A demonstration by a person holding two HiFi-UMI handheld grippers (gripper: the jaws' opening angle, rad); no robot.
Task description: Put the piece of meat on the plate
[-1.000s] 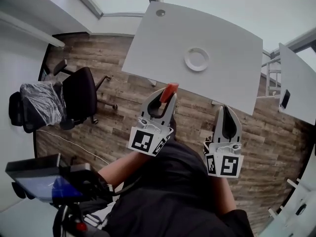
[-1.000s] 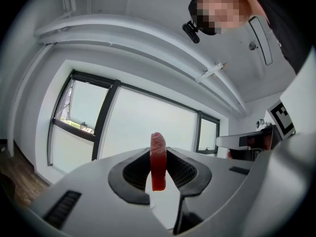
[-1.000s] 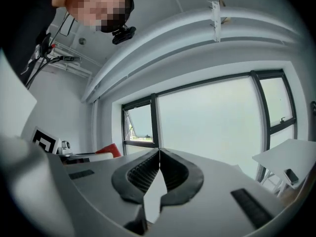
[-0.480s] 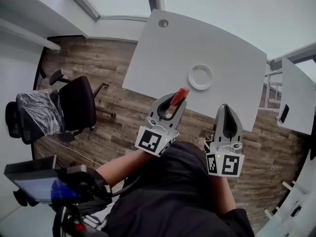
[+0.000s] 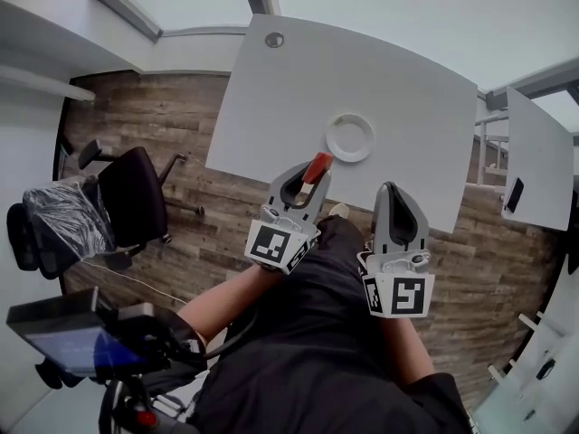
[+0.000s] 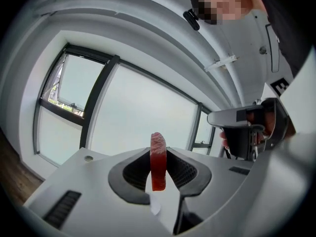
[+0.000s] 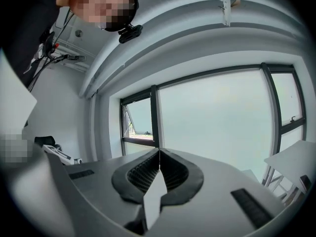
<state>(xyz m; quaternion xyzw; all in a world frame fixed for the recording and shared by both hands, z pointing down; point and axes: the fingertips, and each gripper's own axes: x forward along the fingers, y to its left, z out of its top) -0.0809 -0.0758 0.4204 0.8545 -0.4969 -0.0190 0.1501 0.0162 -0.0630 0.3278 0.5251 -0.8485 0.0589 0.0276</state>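
A red piece of meat stands upright between the jaws of my left gripper, which is shut on it. In the left gripper view the meat fills the gap at the tips of the left gripper. The white plate lies on the white table, just beyond and to the right of the meat. My right gripper hangs near the table's front edge, below the plate, shut and empty; in the right gripper view its tips meet.
A black office chair stands on the wooden floor at the left. A second white table with a dark device is at the right. A tripod-mounted screen sits at the lower left. Large windows lie behind the table.
Both grippers have come nearer to the table; the left one, still holding the meat, now reaches over its front edge close to the plate. The right one has reached the table's edge.
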